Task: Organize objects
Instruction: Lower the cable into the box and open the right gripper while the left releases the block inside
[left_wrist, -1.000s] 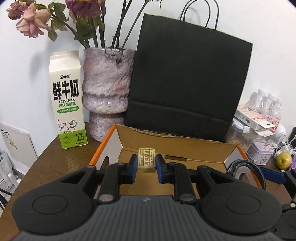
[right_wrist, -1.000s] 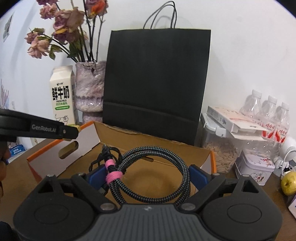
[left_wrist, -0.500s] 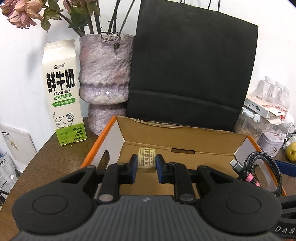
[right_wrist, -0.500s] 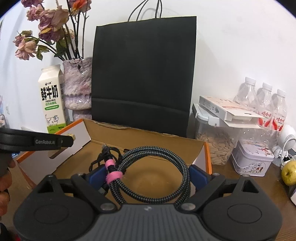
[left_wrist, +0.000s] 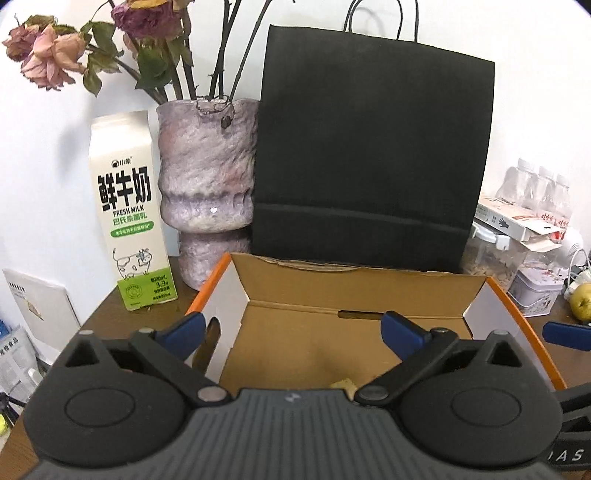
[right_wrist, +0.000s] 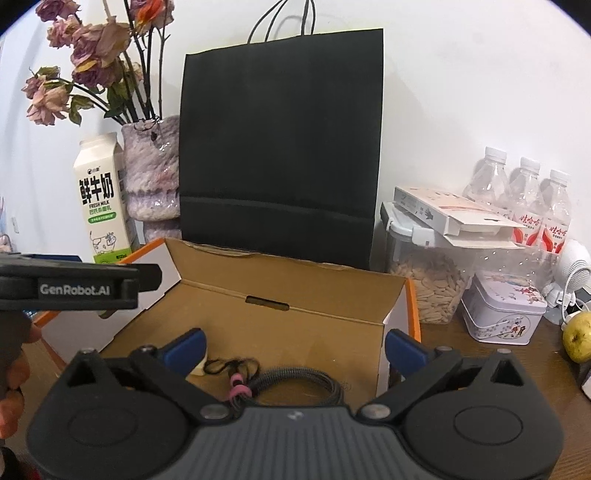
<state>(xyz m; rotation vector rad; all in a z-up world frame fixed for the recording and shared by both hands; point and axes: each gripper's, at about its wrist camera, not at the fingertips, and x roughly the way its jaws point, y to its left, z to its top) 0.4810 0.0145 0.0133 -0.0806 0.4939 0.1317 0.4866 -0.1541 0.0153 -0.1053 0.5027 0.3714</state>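
Note:
An open cardboard box with orange edges stands in front of me; it also shows in the right wrist view. My left gripper is open and empty above the box. A small yellowish packet lies on the box floor just under it; it also shows in the right wrist view. My right gripper is open and empty. A coiled braided cable with a pink tie lies on the box floor below it.
A black paper bag stands behind the box. A milk carton and a vase of dried flowers stand at the back left. A seed jar, a tin, water bottles and a pear are at the right.
Both grippers have opened. The left one let go of the small packet and the right one let go of the cable; both things now lie in the box.

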